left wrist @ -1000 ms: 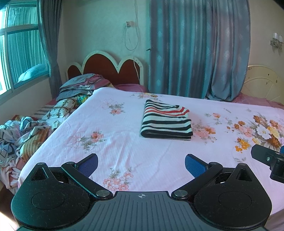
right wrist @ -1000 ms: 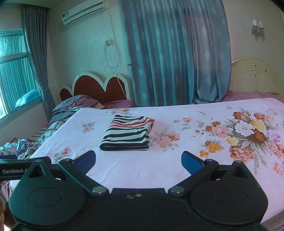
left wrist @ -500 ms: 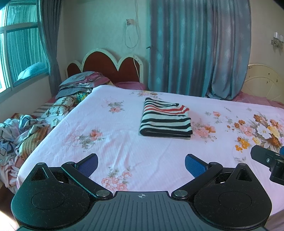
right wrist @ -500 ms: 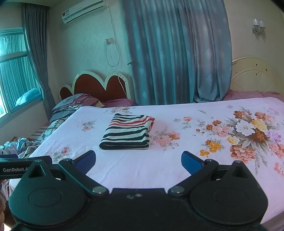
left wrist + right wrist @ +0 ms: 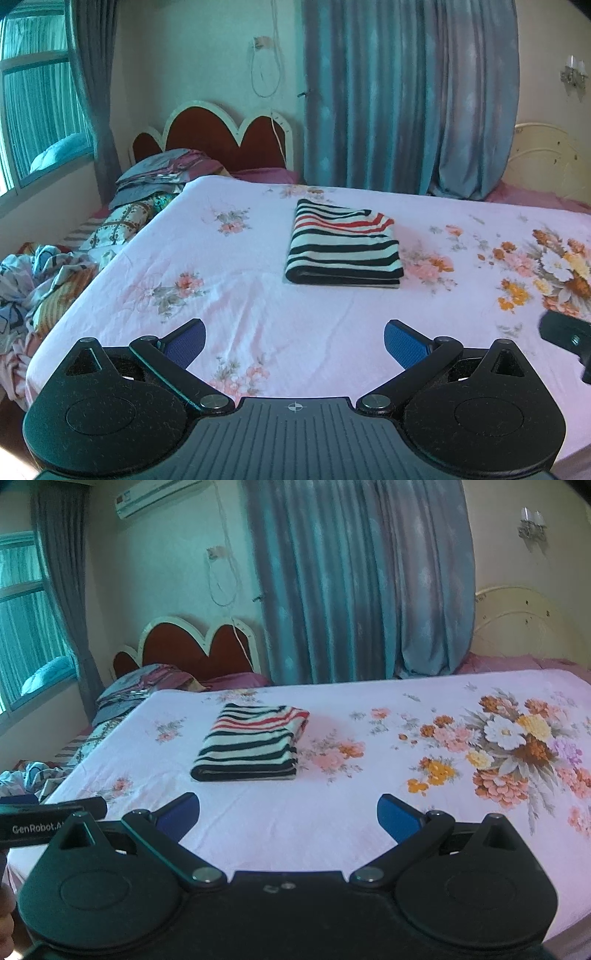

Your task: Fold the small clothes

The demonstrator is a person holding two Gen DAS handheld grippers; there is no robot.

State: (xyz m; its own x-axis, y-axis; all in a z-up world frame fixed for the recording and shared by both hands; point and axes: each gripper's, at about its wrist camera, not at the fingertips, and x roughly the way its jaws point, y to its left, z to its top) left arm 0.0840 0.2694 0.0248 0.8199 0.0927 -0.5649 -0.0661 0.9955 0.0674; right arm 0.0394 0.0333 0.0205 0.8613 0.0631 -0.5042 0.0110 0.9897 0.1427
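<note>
Folded striped garment [image 5: 249,744] on bed [image 5: 369,812]; right hand-held gripper [image 5: 288,814] agape.

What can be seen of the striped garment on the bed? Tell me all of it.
The striped garment is a soft, knit-looking piece with black and white bands and a few red stripes near its far end. It is folded into a neat, flat rectangle of several layers, the thick folded edge facing the cameras. It lies on the pink floral bedsheet, towards the far side, and touches nothing else. Both the left gripper and the right gripper are open and well short of it.
</note>
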